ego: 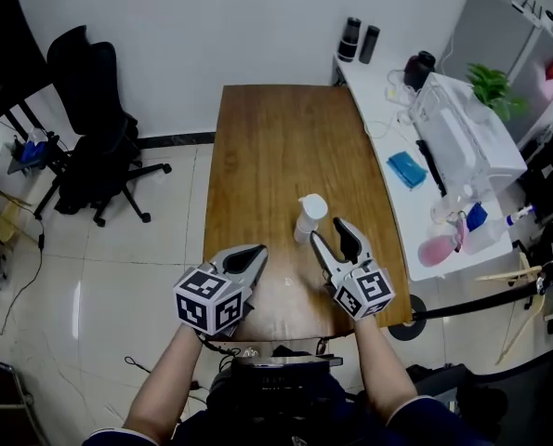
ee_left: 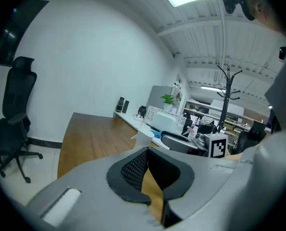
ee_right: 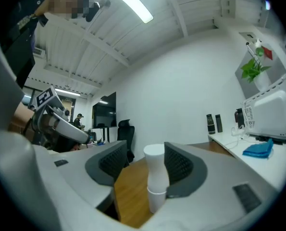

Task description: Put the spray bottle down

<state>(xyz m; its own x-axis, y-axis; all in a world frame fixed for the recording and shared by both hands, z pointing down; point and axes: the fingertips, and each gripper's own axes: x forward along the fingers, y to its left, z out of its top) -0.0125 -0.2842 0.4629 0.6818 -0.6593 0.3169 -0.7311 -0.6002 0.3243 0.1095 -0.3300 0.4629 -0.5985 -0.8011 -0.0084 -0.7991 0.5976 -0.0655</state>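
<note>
The spray bottle [ego: 309, 217] is standing upright on the wooden table [ego: 276, 137], in the near half of the table and toward its right edge. Its long axis is running straight up from the tabletop, with the cap on top. It is looking like smooth white plastic: a rounded head, a narrower waist and a wider lower section with a seam around it. Which way its nozzle is facing is too small to tell.

The right gripper [ego: 333, 233] is hanging over the table's near right part with its jaws spread. In its own view the bottle [ee_right: 156, 177] is showing in the gap, close to the right ribbed dark pad, unsqueezed.

The left gripper [ego: 254, 254] is hovering over the table's near edge, its jaws pressed together on nothing.
</note>
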